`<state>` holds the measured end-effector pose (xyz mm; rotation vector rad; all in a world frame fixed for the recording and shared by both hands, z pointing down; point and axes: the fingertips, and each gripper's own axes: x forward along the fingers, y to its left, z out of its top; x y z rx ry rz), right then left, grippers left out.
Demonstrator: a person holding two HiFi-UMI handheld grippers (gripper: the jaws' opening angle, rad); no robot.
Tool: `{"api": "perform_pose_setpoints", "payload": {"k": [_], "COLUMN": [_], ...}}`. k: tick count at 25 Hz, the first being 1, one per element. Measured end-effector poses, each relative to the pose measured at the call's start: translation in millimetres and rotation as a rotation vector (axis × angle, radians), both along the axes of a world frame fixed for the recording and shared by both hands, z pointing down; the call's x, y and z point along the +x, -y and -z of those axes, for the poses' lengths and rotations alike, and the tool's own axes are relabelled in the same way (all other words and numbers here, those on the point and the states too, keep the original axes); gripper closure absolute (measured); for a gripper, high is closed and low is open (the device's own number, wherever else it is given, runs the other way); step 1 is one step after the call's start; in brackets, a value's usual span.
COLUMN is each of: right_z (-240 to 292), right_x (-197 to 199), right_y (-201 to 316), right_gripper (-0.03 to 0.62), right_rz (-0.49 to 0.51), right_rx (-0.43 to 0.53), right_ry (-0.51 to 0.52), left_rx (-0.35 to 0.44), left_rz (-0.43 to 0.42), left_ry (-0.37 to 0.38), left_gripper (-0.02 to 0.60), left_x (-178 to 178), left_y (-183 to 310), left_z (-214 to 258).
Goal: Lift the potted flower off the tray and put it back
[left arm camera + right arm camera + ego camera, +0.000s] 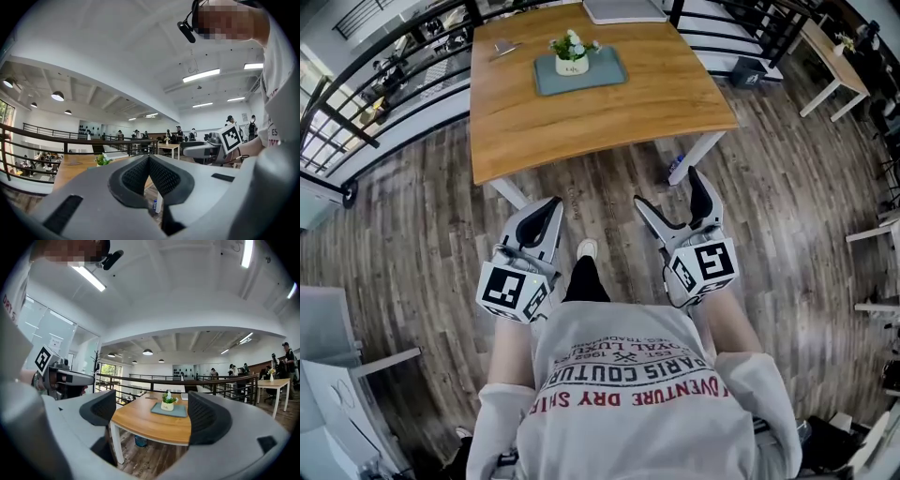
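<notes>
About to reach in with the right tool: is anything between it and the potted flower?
Nothing visible does. The right tool, jaws apart and empty, faces the potted flower on its tray across open floor and bare table top. The small grey item near the table's far left corner lies off that line.

Surface (609, 122): wood, warm grain, smooth satin top.
Tray (605, 73): grey-blue, matt; material not determinable.
Pot (572, 66): white, smooth, slight gloss.
Floor (787, 178): grey-brown wood-grain planks, matt.
Left tongs (149, 157): pale grey moulded plastic, matt; pads (161, 178) black, finely dimpled.
Right tongs (152, 412): same grey matt shell, black textured pads.
Railing (146, 380): dark bars, metal by appearance.
Shirt (637, 412): pale cloth, printed.
</notes>
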<state>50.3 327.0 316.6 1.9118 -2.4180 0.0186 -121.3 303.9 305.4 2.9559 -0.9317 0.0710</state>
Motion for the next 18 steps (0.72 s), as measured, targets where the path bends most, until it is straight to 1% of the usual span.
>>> {"api": "perform_pose_setpoints", "payload": {"k": [5, 11, 15, 18], "right_z": [2.0, 9.1, 7.1, 0.2], "right_x": [2.5, 6.2, 11.1, 9.5], "right_y": [95.3, 199.4, 255.0, 288.1], "right_gripper": [0.137, 0.137, 0.137, 0.137], "right_rz": [-0.001, 0.010, 0.019, 0.062], "right_rx": [-0.031, -0.048, -0.071, -0.104], "right_ry": [0.009, 0.010, 0.010, -0.004], "left_rx": [-0.013, 0.007, -0.002, -0.022], "left_rz": [-0.009, 0.004, -0.002, 0.004], "left_ry": [-0.003, -0.017, -0.016, -0.014], "left_gripper": [0.569, 0.569, 0.569, 0.569], "left_x": [6.4, 7.1, 14.4, 20.9], "left_y": [94.2, 205.5, 260.2, 288.6], "left_z": [2.7, 15.6, 15.0, 10.1]}}
